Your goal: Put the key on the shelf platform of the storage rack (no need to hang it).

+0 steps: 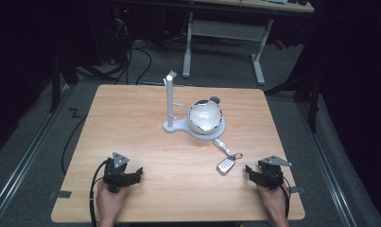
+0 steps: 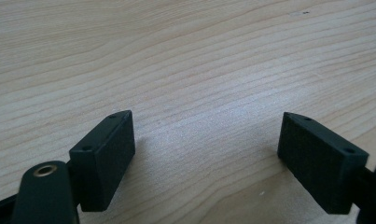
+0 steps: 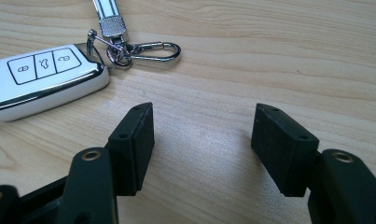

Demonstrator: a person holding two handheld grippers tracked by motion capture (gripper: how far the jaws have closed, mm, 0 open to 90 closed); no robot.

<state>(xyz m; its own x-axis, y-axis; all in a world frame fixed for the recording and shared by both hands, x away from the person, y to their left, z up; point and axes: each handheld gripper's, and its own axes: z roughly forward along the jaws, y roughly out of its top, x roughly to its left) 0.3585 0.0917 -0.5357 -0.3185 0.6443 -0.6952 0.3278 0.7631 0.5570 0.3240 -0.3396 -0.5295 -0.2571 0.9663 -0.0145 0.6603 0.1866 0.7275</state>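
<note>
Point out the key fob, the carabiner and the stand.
key fob (image 3: 45, 81), right gripper view, on its white face.
carabiner (image 3: 155, 51), right gripper view, on its metal loop.
stand (image 1: 169, 101), high view, on its upright post.

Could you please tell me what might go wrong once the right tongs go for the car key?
The car key lies flat on the table, left of the open right tongs; thin and smooth, it may slide away rather than lift. Its ring and clip could swing or snag. Farther back, the shiny bowl sits on a stand that a careless reach might topple.
</note>
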